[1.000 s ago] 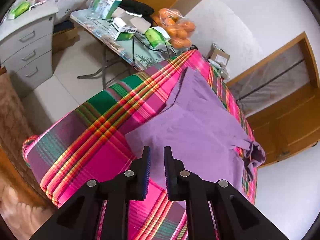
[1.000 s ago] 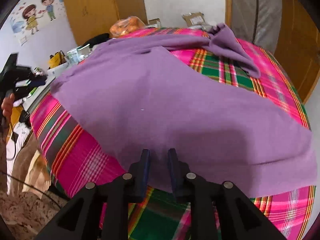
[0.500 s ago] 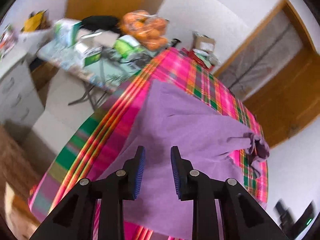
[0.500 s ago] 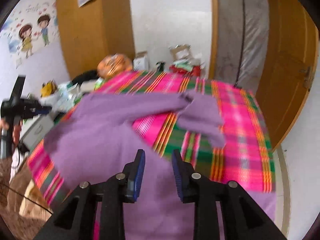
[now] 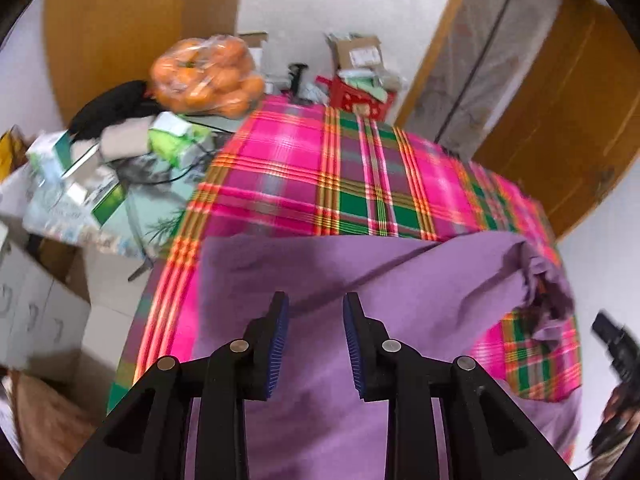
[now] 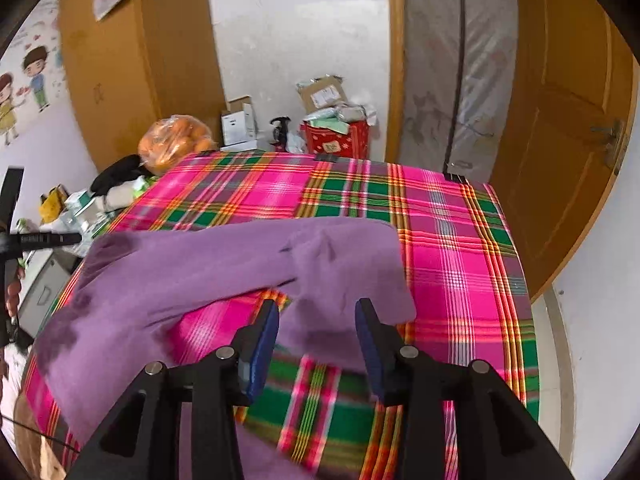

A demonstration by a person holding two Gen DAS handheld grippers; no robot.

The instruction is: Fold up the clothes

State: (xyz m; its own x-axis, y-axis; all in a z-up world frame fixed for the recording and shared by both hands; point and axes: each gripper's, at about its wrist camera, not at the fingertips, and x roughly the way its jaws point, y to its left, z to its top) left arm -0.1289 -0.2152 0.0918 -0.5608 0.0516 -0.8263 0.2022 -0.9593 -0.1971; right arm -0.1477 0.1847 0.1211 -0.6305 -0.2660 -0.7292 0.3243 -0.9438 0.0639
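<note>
Pink-and-green plaid cloth (image 6: 448, 240) is seen covering the one table, with a single purple garment (image 6: 208, 268) spread across its near half and hanging over the near edge. One sleeve (image 6: 352, 272) is laid out toward the right side in the right wrist view, with a patch of plaid left bare between it and the body of the garment. One bag of oranges (image 6: 174, 144) is spotted just past the far left corner, one red box (image 6: 336, 138) stuffed with parcels at the far edge, and one wooden door (image 6: 560, 120) on the right.

Now the tongs, two in all. The left gripper (image 5: 316, 336) is held moderately open above the garment's body, nothing caught between its blue pads (image 5: 279, 344). The right gripper (image 6: 316, 344) is spread wider, hovering over the sleeve's near end and the plaid beside it, and nothing is gripped there either; contact with the fabric cannot be told.
</note>
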